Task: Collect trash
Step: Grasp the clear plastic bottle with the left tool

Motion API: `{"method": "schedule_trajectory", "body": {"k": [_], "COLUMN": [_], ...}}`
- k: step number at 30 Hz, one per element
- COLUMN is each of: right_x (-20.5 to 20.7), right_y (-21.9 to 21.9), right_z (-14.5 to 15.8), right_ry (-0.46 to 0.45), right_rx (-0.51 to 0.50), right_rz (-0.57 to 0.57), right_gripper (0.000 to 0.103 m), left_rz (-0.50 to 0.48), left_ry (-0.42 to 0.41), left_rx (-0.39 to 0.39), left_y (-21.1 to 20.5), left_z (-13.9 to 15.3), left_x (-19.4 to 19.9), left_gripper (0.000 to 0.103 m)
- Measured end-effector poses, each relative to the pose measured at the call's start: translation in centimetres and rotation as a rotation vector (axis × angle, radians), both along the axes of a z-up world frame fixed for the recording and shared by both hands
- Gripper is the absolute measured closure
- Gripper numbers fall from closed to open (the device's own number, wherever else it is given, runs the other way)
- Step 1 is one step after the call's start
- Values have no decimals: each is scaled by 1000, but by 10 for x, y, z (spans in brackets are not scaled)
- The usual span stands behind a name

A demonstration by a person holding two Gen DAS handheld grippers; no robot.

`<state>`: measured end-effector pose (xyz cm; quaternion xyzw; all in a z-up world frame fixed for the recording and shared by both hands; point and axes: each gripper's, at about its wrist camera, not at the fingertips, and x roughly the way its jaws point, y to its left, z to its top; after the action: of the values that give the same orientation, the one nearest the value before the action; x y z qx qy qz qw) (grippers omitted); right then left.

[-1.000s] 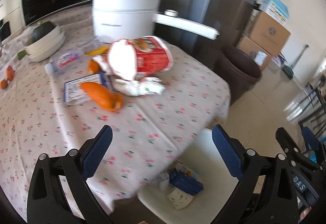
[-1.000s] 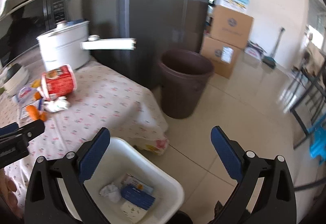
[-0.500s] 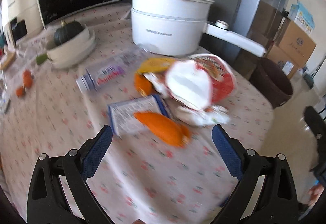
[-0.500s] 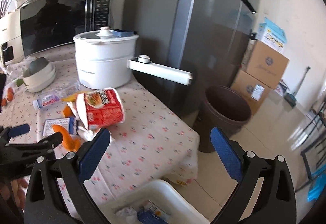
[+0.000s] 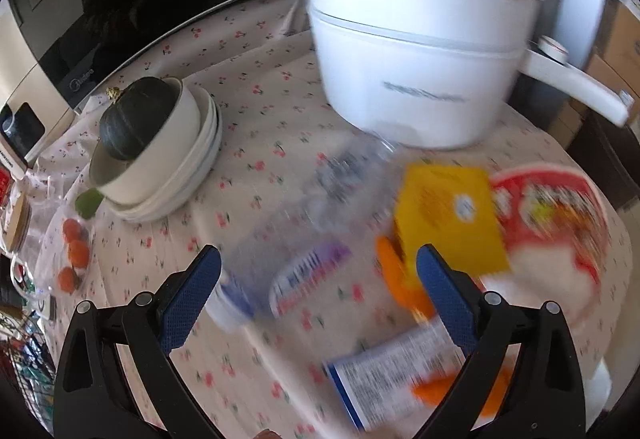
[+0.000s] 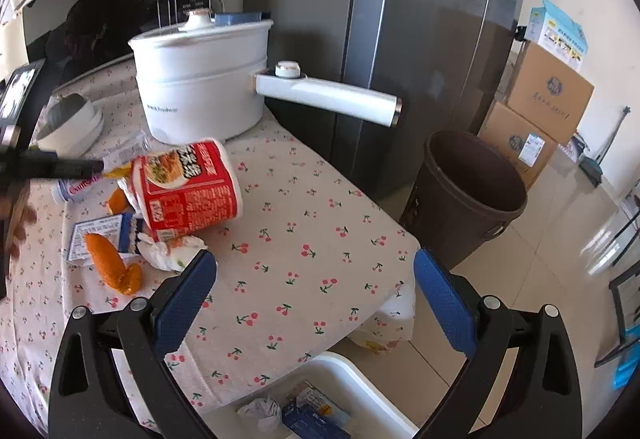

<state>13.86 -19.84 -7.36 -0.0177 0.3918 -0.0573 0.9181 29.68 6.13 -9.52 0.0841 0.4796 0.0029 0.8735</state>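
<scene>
The surface (image 6: 312,239), draped in a cream cloth printed with red cherries, carried everything; at its far side stood a large white lidded electric pot (image 6: 200,79) with a long straight handle, and on the floor to the right a dark brown plastic waste bin (image 6: 472,195) stood apart from the cloth's edge; a white plastic tub (image 6: 360,379) with a few scraps already in it lay near, just below the surface's edge.

The trash sat in a loose cluster in front of the pot: a red-and-white instant-noodle cup (image 6: 188,187) on its side, a crumpled clear plastic bottle (image 5: 320,215) with a white cap, a flat yellow packet (image 5: 448,215), a white-and-blue printed wrapper (image 5: 384,379), orange peel pieces (image 6: 112,263) and a crumpled white tissue (image 6: 168,255).

The left hand-held gripper (image 5: 316,279) hung with its blue pads spread wide, the bottle lying between them but ungripped; the right hand-held gripper (image 6: 316,287) was likewise spread and empty, over bare cloth near the tub.

The step in hand looked like the reach for the bottle; the next move probably called for lowering the left pads around the bottle's body and closing gently, since thin crushed plastic could slip or spring out.
</scene>
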Motion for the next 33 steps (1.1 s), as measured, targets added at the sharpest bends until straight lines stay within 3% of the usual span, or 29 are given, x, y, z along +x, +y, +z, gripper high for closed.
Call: {"method": "schedule_trajectory", "body": {"k": [13, 14, 16, 19, 27, 33], "right_x": [14, 14, 14, 14, 18, 30], "right_y": [-11, -11, -13, -16, -16, 11], "right_z": [-18, -18, -19, -20, -16, -7], "right_ry": [70, 71, 74, 79, 73, 41], "right_rx": [6, 4, 0, 5, 98, 152], "right_rz": [-16, -16, -17, -23, -15, 136], "right_gripper": [7, 7, 7, 7, 7, 7], "left_rz": [-89, -92, -106, -104, -44, 27], "left_ry": [148, 166, 202, 203, 134, 26], "left_rx": [96, 97, 87, 80, -23, -170], "left_y": [-11, -9, -7, -3, 18, 48], "left_z": [-43, -46, -52, -52, -38, 4], "left_x": [63, 66, 70, 68, 22, -48], "left_gripper": [11, 12, 33, 35, 41, 41]}}
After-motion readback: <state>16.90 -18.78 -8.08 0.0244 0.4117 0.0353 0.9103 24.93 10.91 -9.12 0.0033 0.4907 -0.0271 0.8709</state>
